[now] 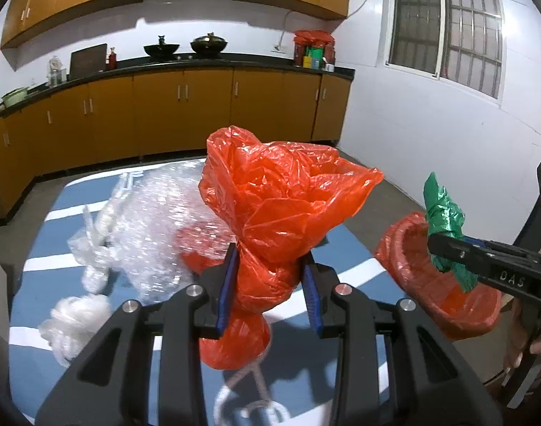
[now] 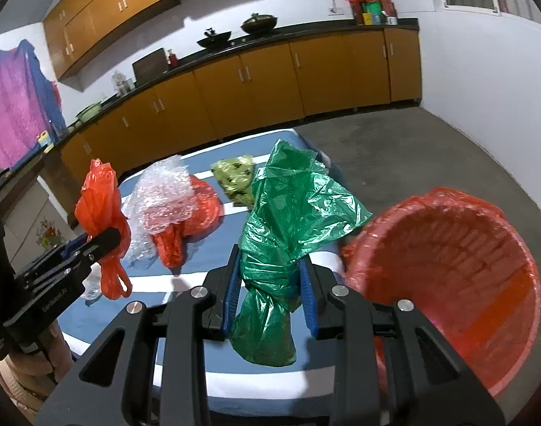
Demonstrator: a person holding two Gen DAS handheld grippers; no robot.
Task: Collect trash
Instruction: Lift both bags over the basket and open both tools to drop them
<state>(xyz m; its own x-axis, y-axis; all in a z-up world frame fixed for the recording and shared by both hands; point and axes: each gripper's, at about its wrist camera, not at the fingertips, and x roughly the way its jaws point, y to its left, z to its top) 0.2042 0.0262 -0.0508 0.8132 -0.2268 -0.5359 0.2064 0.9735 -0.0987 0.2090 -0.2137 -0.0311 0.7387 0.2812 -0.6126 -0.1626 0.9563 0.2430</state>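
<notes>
My left gripper (image 1: 270,266) is shut on a crumpled red plastic bag (image 1: 281,206) and holds it above the blue striped table (image 1: 57,284); it also shows in the right wrist view (image 2: 103,220). My right gripper (image 2: 270,277) is shut on a green plastic bag (image 2: 288,213), held beside the red-lined trash basket (image 2: 448,284). In the left wrist view the green bag (image 1: 444,220) hangs over the basket's rim (image 1: 412,269). Bubble wrap (image 2: 164,191), another red bag (image 2: 199,209) and a yellow-green wrapper (image 2: 236,177) lie on the table.
White plastic wads (image 1: 75,319) lie at the table's left. Orange kitchen cabinets (image 1: 164,113) with a dark counter run along the back wall. Concrete floor (image 2: 412,149) lies to the right of the table.
</notes>
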